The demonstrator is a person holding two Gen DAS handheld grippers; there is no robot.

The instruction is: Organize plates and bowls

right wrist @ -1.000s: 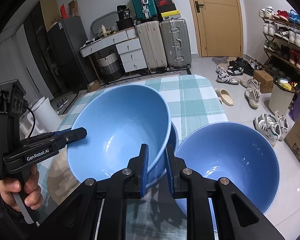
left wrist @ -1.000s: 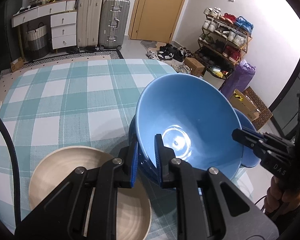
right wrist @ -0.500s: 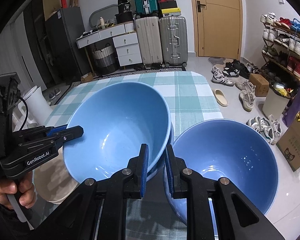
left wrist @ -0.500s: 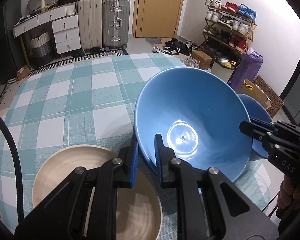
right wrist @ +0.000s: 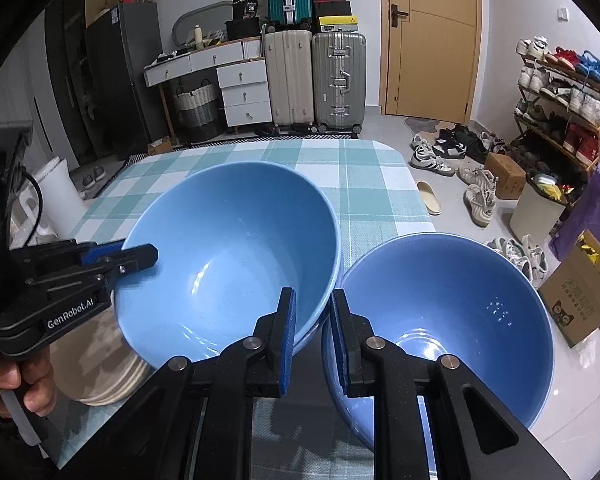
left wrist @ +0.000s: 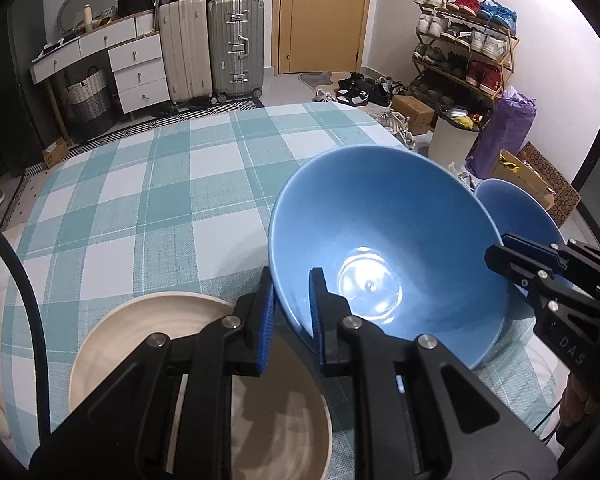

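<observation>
The left tongs stayed clamped on the near rim of the big blue bowl, one pad outside the wall and one inside. Over the last second that bowl had come down and levelled somewhat. Earlier it hung tilted above another blue bowl, whose rim showed plainly beneath it; now only a thin edge of that lower bowl peeked out just ahead of the right tongs. To my eye the bowl was nearly nested, though whether it sat fully home I could not tell.

The right tongs had their pads a little apart, gripping nothing that I could make out — the stack's rim lay just ahead on their left side and the second bowl just ahead on their right, touching or nearly touching the stack. From the left tongs' side that second bowl sat beyond the held one, half hidden.

Below and to the left of the left tongs lay the cream plate, flat on the checked worktop — seen from the right tongs it looked like a short stack of plates, partly under the bowl.

That meant one stacking step was about finished, I judged, with the remaining blue bowl likely next.
</observation>
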